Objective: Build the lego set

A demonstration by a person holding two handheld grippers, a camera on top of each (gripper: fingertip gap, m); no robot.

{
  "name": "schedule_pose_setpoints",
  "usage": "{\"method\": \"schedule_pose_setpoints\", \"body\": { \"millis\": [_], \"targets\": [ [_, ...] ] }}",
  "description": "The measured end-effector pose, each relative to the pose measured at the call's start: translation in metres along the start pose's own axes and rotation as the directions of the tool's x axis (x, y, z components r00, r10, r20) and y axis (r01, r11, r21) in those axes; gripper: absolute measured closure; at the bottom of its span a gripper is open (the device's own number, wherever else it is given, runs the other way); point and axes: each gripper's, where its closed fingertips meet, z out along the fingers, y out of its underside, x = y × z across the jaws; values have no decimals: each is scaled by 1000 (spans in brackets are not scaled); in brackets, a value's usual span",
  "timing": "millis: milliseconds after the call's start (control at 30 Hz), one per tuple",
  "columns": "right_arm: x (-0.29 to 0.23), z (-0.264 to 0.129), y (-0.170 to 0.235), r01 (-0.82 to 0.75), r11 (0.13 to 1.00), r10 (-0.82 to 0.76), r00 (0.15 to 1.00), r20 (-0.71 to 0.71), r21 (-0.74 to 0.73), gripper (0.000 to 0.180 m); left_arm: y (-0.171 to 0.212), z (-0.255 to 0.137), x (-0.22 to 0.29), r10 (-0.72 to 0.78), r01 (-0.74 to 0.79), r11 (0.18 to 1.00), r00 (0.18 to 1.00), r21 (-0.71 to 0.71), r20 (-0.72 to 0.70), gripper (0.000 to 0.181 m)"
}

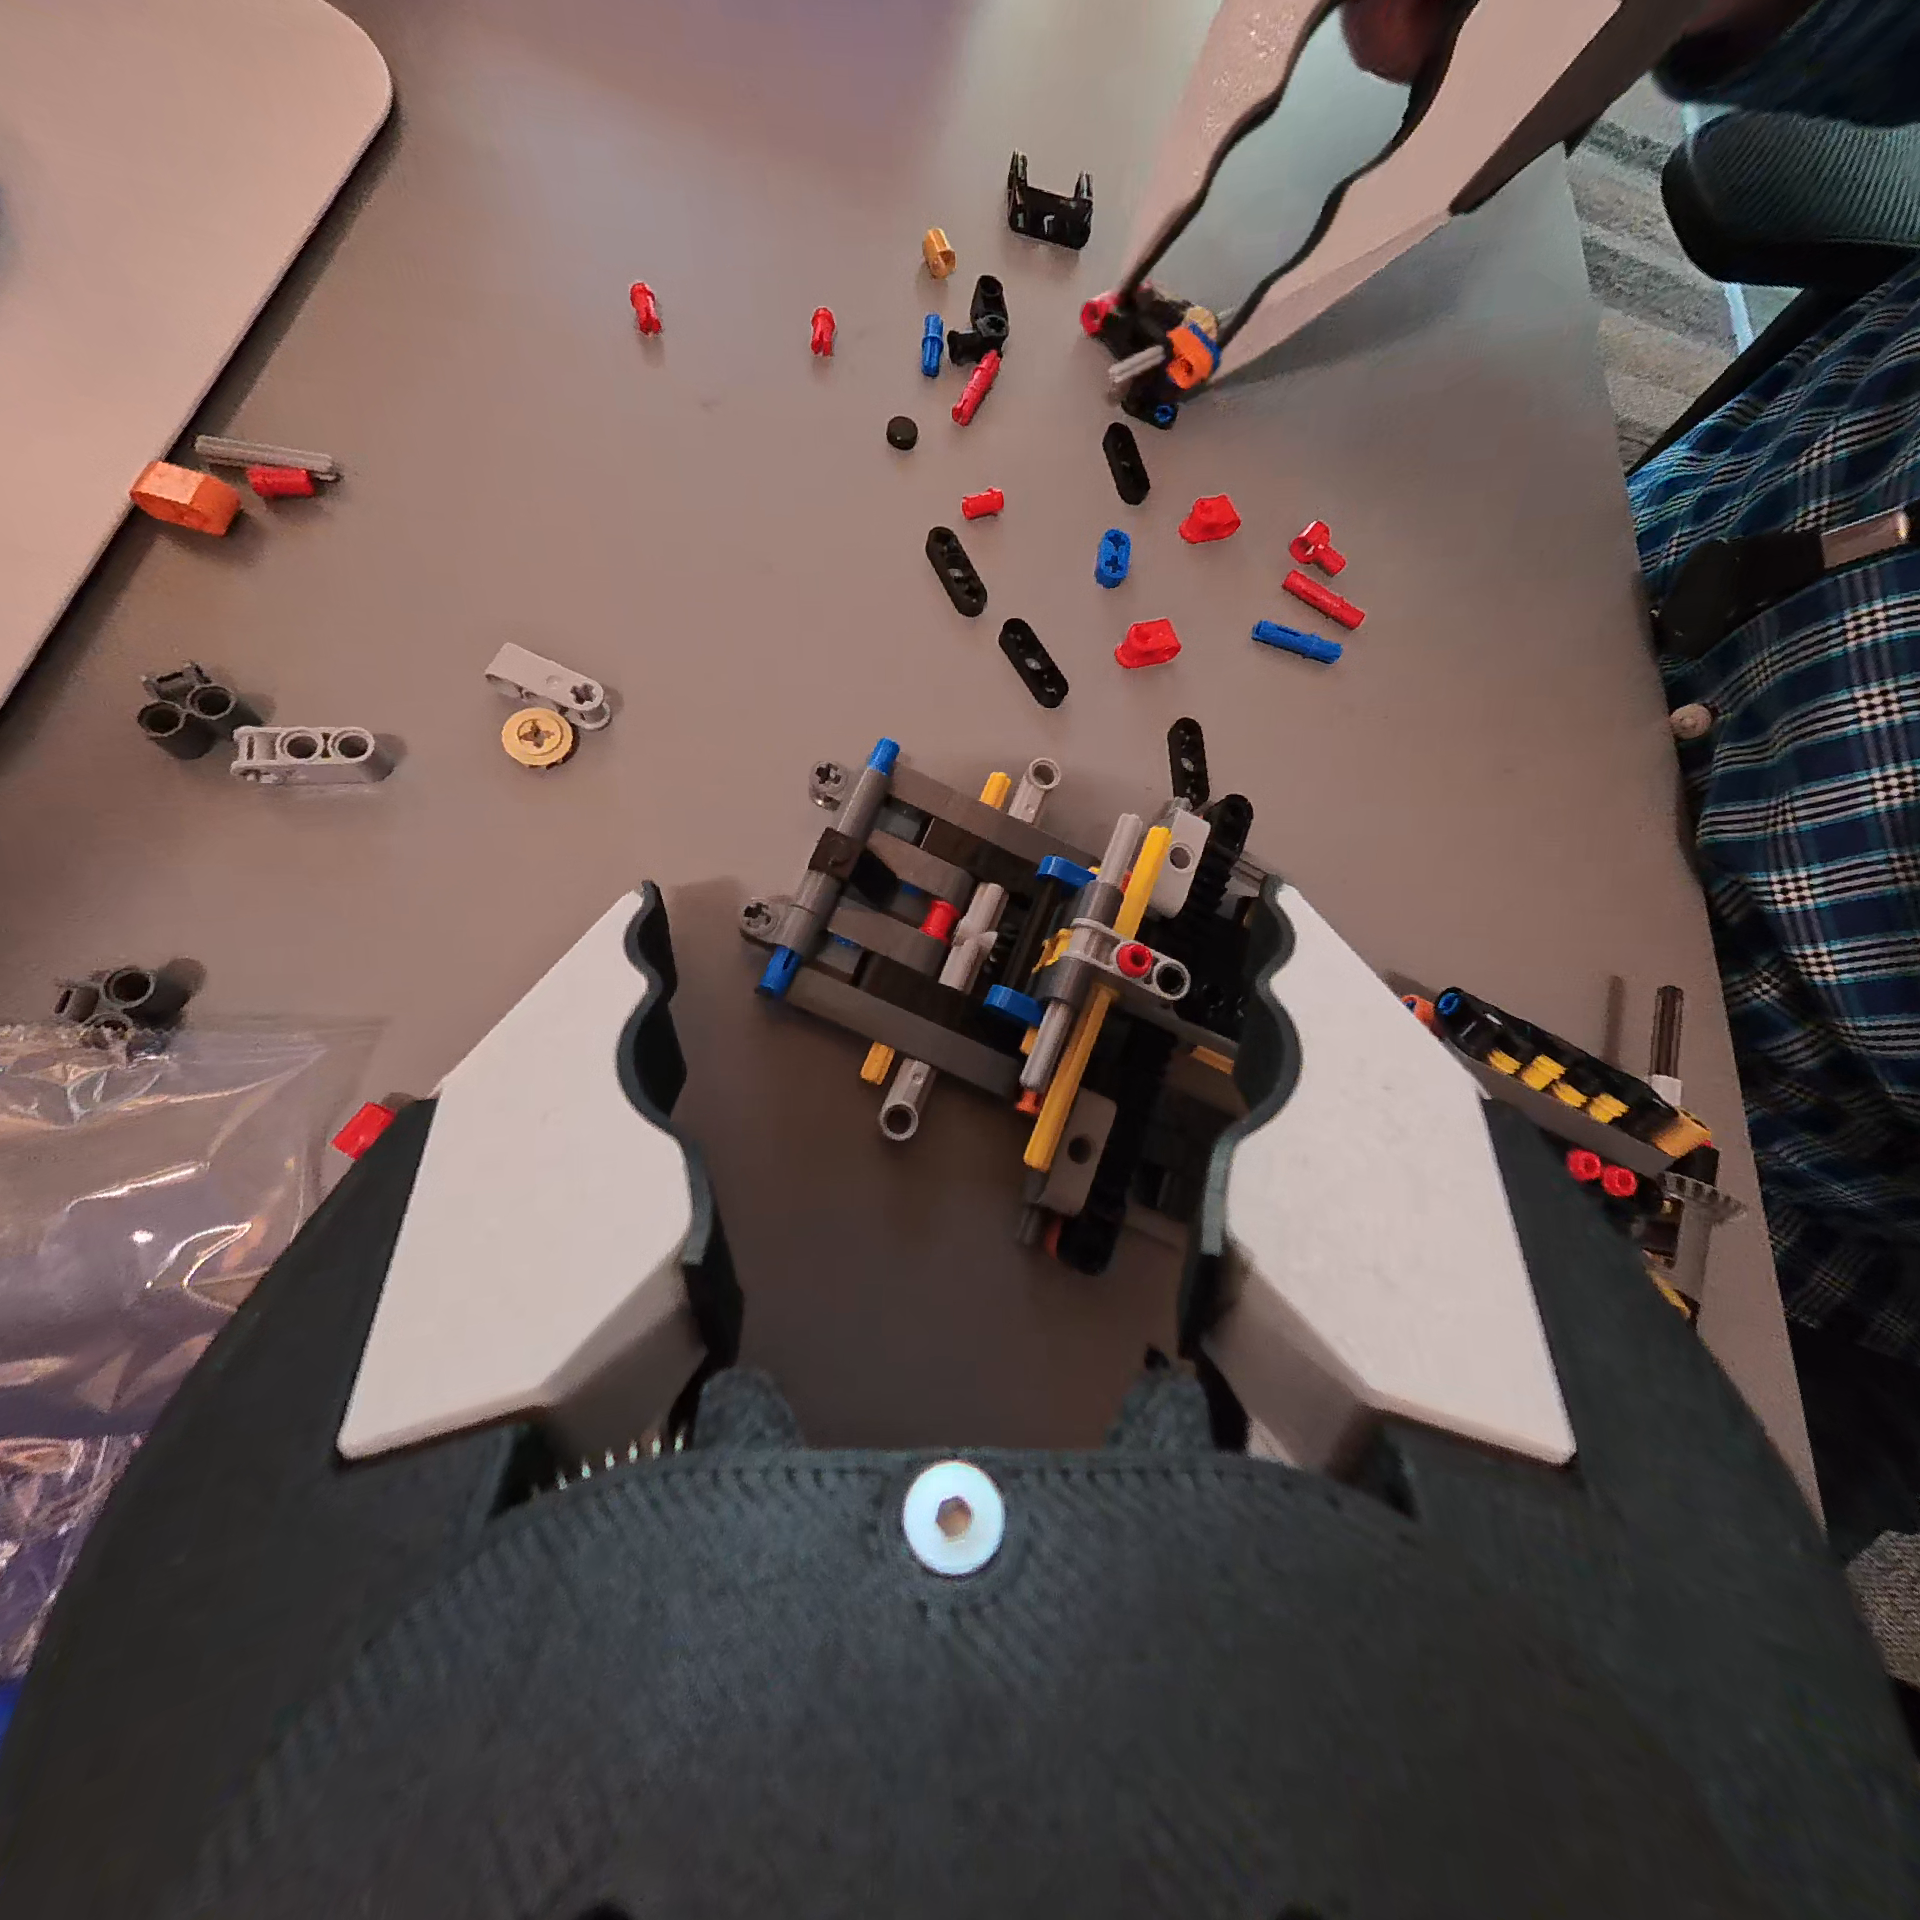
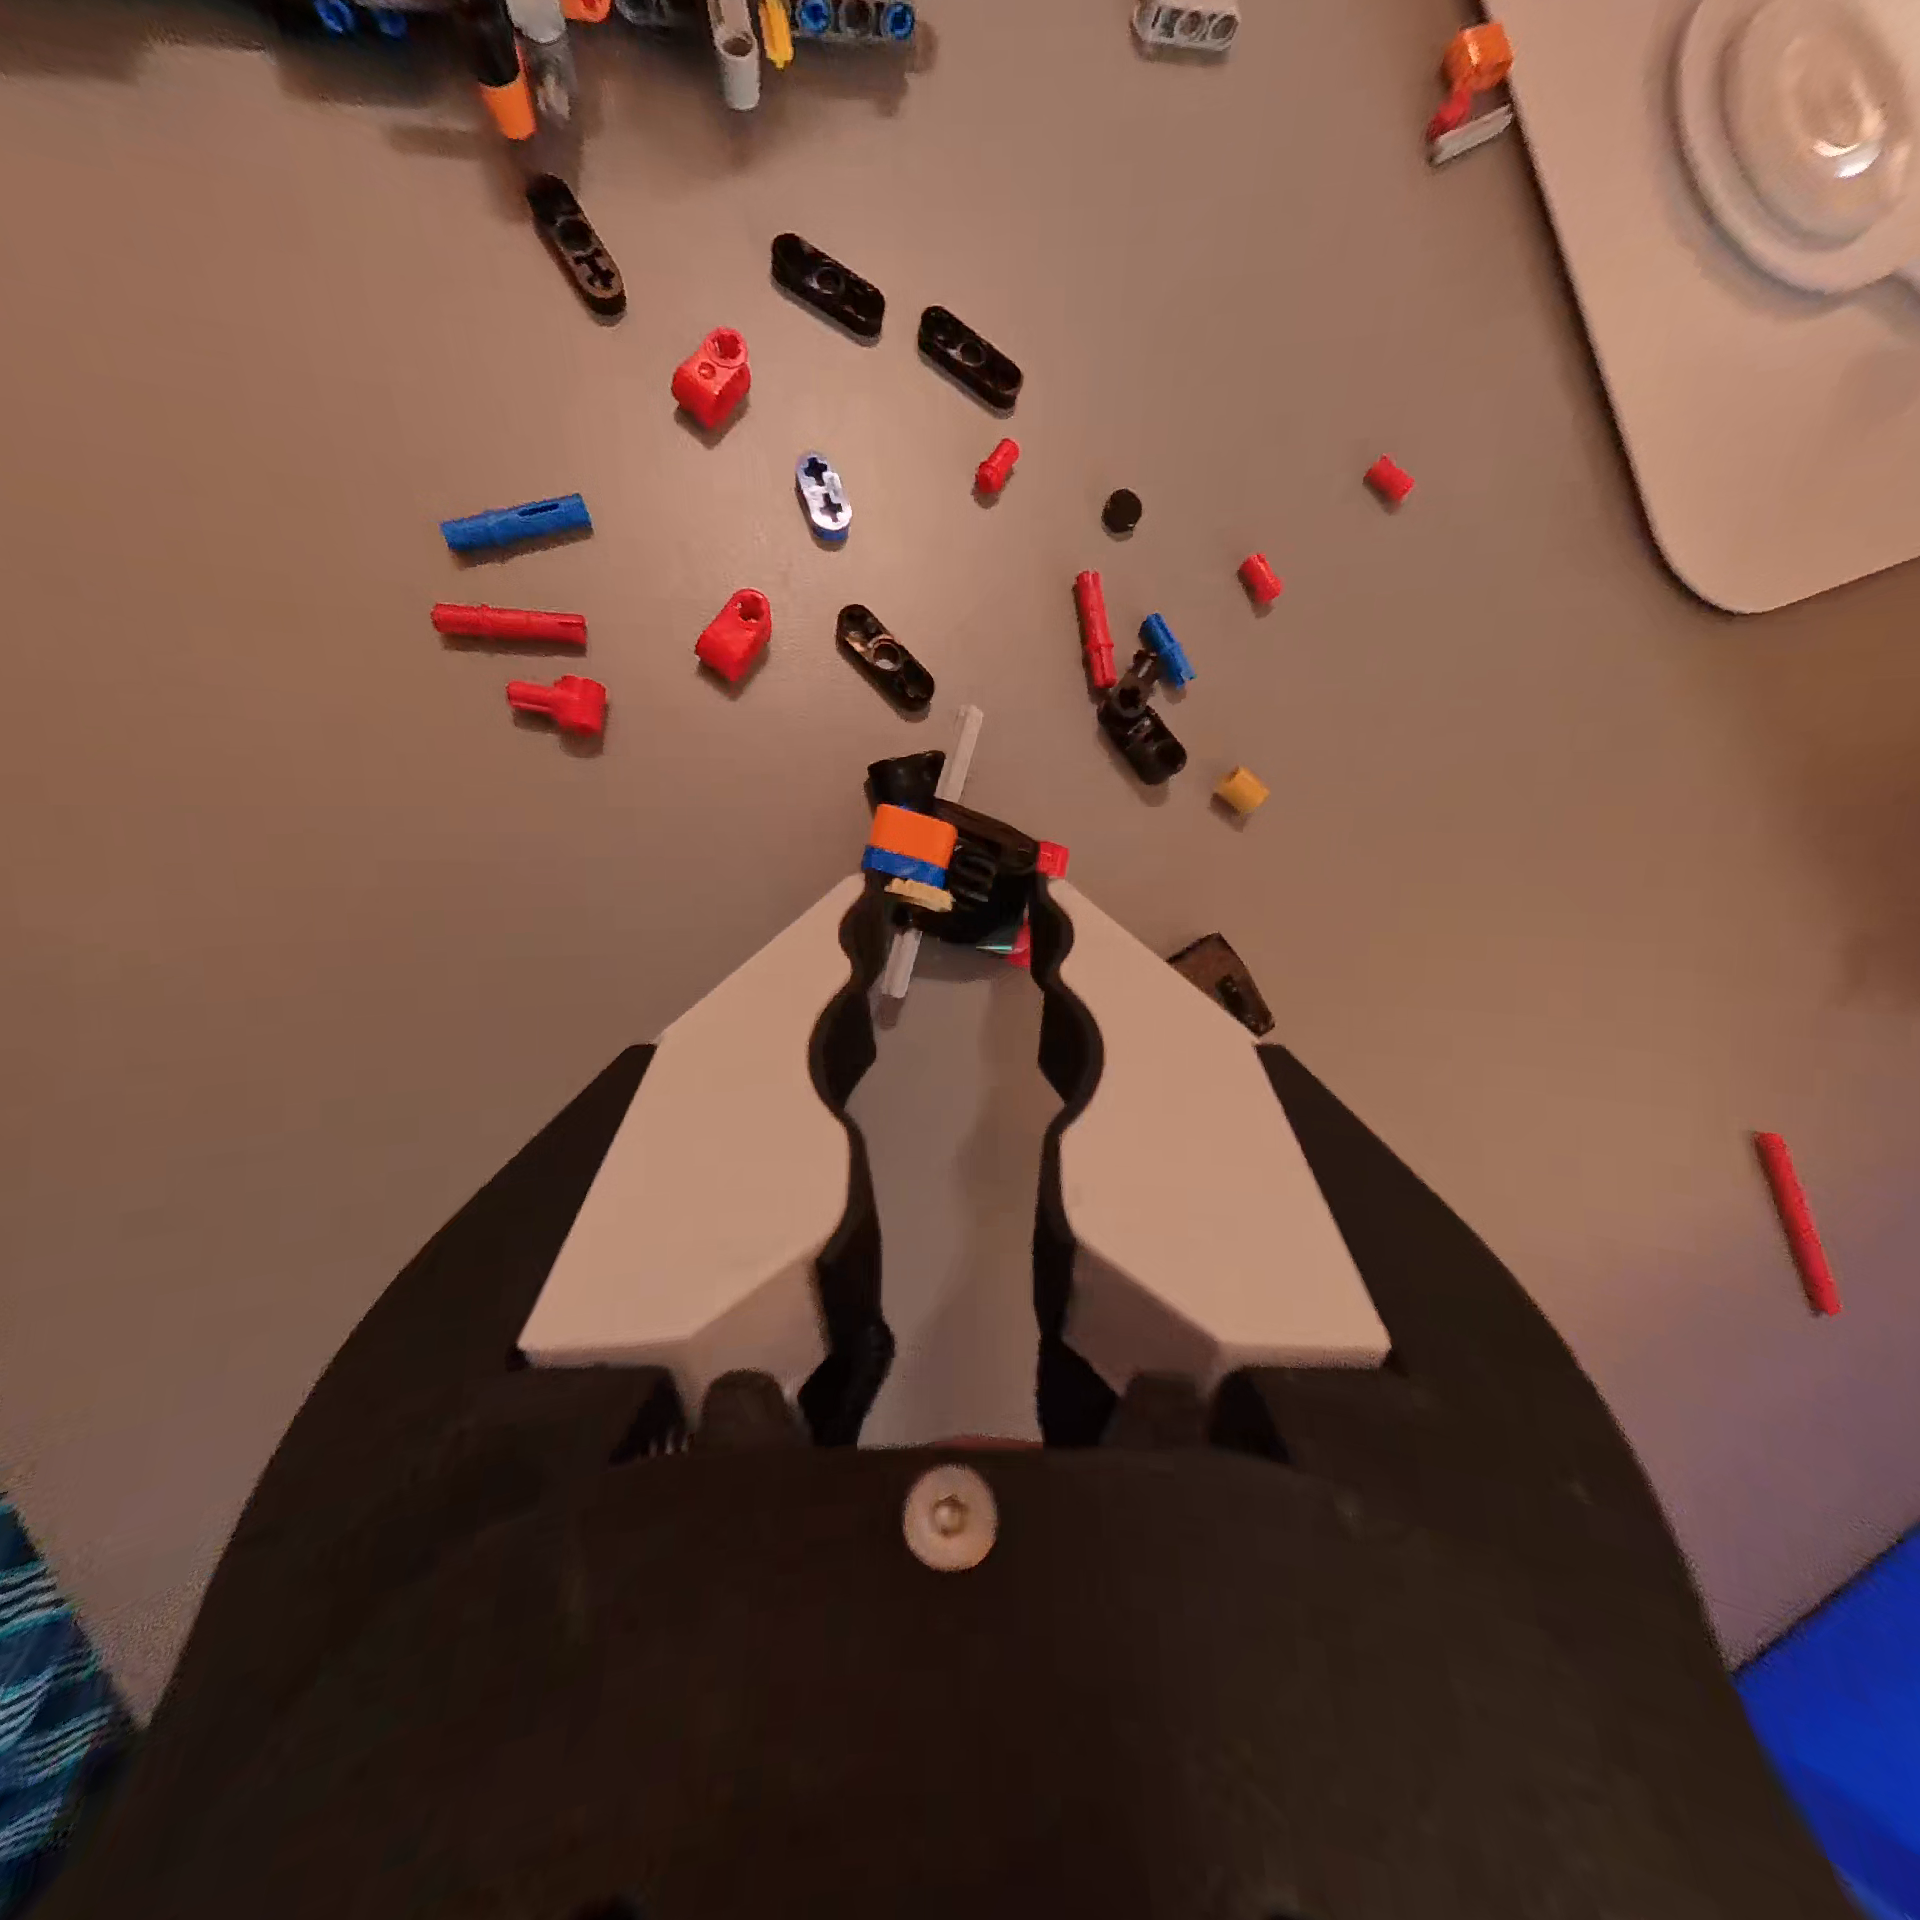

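Observation:
The main lego assembly (image 1: 997, 977), made of grey, black, yellow and blue beams and axles, lies on the grey table (image 1: 520, 260). My left gripper (image 1: 961, 914) is open around it. The right finger (image 1: 1351, 1091) is against the assembly's side and the left finger (image 1: 561, 1122) stands apart from it. My right gripper (image 2: 954, 896) is shut on a small sub-assembly (image 2: 961, 857) of black parts with orange, blue and tan pieces, a grey axle and a red pin, low at the table. It also shows in the left wrist view (image 1: 1169, 332), far right, holding that sub-assembly (image 1: 1153, 358).
Loose red, blue and black pins and short beams (image 1: 1039, 582) lie between the two grippers. A black-and-yellow sub-assembly (image 1: 1558, 1081) lies right of my left gripper. A plastic bag (image 1: 135, 1195) is at the left, a white board (image 1: 125, 260) at the far left, and a person's plaid sleeve (image 1: 1808, 779) at the right. Tip to tip, the grippers are about 20 centimeters apart.

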Motion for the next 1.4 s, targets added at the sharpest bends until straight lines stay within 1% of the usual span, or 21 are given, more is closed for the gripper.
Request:
{"method": "schedule_pose_setpoints", "body": {
  "millis": [167,267,333,400,433,500,567,600,667,700,833,933,1000,1067,1133,1233,1333,1400],
  "targets": [
    [2,0,-1,-36,998,36,999,2,46,156,-1,-4,1,10,-10,1000,1000,2,7,73],
    [4,-3,-4,-74,995,71,997,33,74,157,-2,-7,0,15,-15,1000,1000,9,15,74],
    [4,-9,-13,-152,980,140,986,95,131,157,-3,-8,0,26,-26,1000,999,9,25,75],
    [5,-16,-22,-223,959,194,967,166,176,157,-11,-9,0,66,-68,997,996,32,52,82],
    [3,-21,-30,-270,941,223,949,225,207,156,-17,-9,2,87,-90,995,995,53,56,85],
    [-2,-34,-54,-417,866,290,869,402,275,157,-33,-10,9,145,-152,984,986,97,80,93],
    [0,-44,-76,-527,790,313,785,535,312,157,-52,-9,21,212,-224,963,973,149,91,98],
    [-2,-48,-87,-574,757,300,731,613,314,156,-61,-8,28,248,-262,950,964,172,101,104],
    [-7,-58,-107,-638,700,245,638,730,322,156,-75,-4,36,302,-325,924,943,203,136,106],
    [-10,-63,-115,-654,685,207,597,775,321,156,-82,-2,40,312,-338,914,939,225,141,108],
    [-19,-68,-139,-700,651,102,464,880,294,157,-98,2,59,323,-336,888,942,313,96,117],
    [-21,-65,-151,-715,641,59,409,911,280,157,-102,7,72,341,-339,878,939,337,54,123],
    [-22,-64,-157,-726,636,42,371,928,262,157,-105,7,76,338,-332,875,940,353,46,131],
    [-24,-59,-159,-721,650,37,347,937,241,156,-109,5,76,323,-316,869,945,380,47,143],
    [-26,-58,-162,-718,652,21,339,941,244,156,-108,3,72,308,-304,875,950,377,52,159],
    [-23,-59,-167,-725,640,9,341,940,256,156,-110,-2,69,281,-273,874,959,402,40,165],
    [-18,-58,-173,-715,636,16,388,922,290,156,-112,-6,61,255,-260,874,965,410,68,171],
    [-14,-56,-176,-689,636,20,465,885,347,151,-113,-9,55,226,-238,875,971,421,79,174]
  ]
}}
